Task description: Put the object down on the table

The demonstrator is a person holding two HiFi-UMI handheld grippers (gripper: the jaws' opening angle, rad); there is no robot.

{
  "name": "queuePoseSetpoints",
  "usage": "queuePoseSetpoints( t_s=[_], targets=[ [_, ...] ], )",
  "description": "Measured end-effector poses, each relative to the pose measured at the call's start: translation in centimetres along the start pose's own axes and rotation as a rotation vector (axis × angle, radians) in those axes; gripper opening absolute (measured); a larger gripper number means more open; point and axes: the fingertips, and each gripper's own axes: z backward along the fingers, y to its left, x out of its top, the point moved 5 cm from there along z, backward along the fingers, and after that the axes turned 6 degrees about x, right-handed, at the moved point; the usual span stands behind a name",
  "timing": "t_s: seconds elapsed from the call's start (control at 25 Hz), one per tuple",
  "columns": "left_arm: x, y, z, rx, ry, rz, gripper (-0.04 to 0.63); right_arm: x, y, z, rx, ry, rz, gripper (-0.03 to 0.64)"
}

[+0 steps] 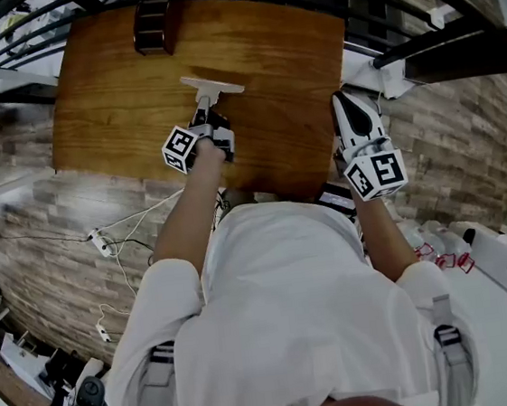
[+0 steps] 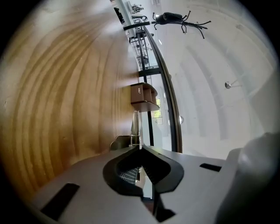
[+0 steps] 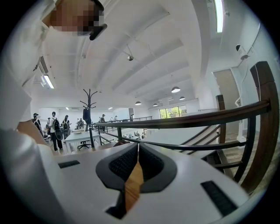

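Two hand-held grippers hang over a wooden table (image 1: pixel 114 95), seen from above the shoulders of a person in a white shirt (image 1: pixel 284 312). At far left, white cables (image 1: pixel 146 214) and a power strip (image 1: pixel 101 245) trail across the brick-patterned floor, partly lost behind the person's arm. A dark brown box (image 1: pixel 153 27) sits at the table's far edge; its contents cannot be made out.

Near the table's middle, the left gripper (image 1: pixel 210 113) is clamped on a white T-shaped tool (image 1: pixel 211 86), whose crossbar points away from the person. From above, the gripper's body and its marker cube (image 1: pixel 180 148) cover the tool's stem, and whether the tool touches the wood or hangs just above its shadow is unclear. The left gripper view, rolled so that the table (image 2: pixel 57 109) fills the left side, shows the jaws pressed together on the tool's thin stem (image 2: pixel 135 124), with the box (image 2: pixel 143 97) standing beyond it.

Further right, the right gripper (image 1: pixel 344 101) is held near the table's right edge, well apart from the tool. Its own view shows the jaws (image 3: pixel 138 146) closed and holding nothing, only a sliver of wood showing through the gap behind them. Beyond them runs a dark railing (image 3: pixel 197 118), and past it, small and distant, stand people (image 3: pixel 54 124) and a coat stand (image 3: pixel 89 109) in a bright hall.
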Motion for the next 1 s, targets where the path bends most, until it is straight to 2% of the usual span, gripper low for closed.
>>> queuePoseSetpoints(
  t_s=[0.44, 1.0],
  targets=[
    [0.2, 1.8, -0.3, 0.086, 0.001, 0.024, 0.015, -0.1, -0.1, 0.1, -0.004, 0.005, -0.015, 0.026],
    [0.3, 2.4, -0.7, 0.084, 0.007, 0.075, 0.015, -0.3, -0.5, 0.3, -0.011, 0.008, -0.029, 0.026]
  ],
)
